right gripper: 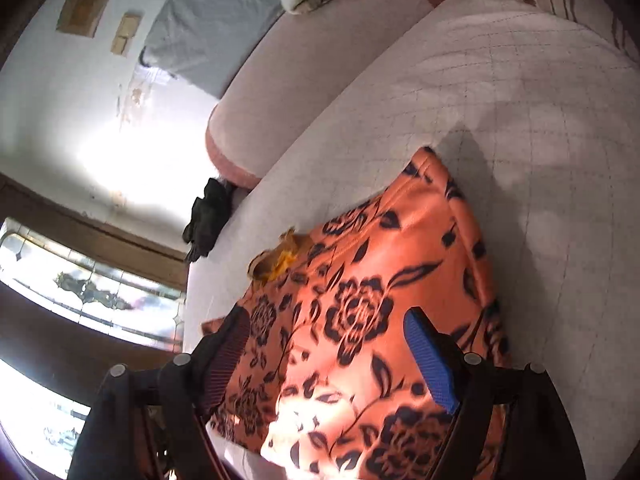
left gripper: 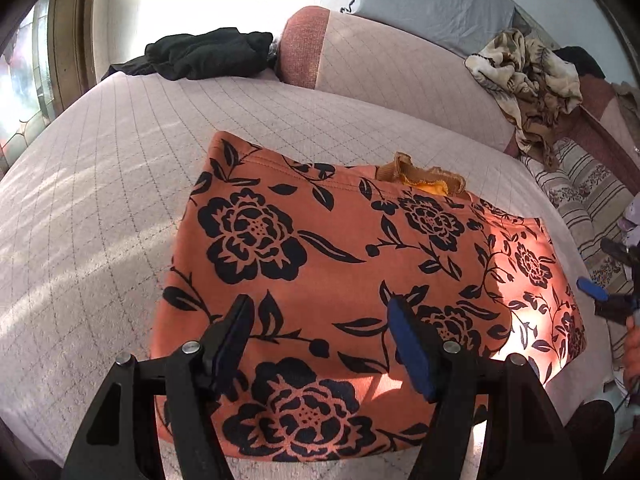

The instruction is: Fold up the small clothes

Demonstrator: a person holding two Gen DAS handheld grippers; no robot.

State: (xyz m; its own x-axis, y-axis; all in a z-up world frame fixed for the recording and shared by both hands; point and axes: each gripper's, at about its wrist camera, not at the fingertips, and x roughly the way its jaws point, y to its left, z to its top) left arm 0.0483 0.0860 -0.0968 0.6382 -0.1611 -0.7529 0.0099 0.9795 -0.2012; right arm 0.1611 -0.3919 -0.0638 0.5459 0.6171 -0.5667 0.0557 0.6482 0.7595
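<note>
While the orange floral garment (left gripper: 352, 280) lay folded flat on the quilted bed (left gripper: 100, 200), I had both the left gripper (left gripper: 324, 332) and the right gripper (right gripper: 332, 344) spread above it, grasping nothing. A tan scrap (left gripper: 424, 178) at its far edge stayed mostly hidden, and its near edge was cut off.

This was a lived-in room of a home — a bedroom or sitting room. A wide bed (left gripper: 100, 184) or daybed under a pale quilted cover filled the view, backed by a long padded bolster (left gripper: 400, 80) in pink and rust. A grey pillow (left gripper: 432, 0) leaned on the whitewashed wall, whose paint was flaking. Clothes lay about — a dark heap (left gripper: 208, 54), a crumpled floral blanket (left gripper: 528, 80), a striped cushion (left gripper: 580, 192). A wood-framed window (right gripper: 92, 292) with patterned glass let sunlight fall across an orange flowered garment (left gripper: 340, 280).
</note>
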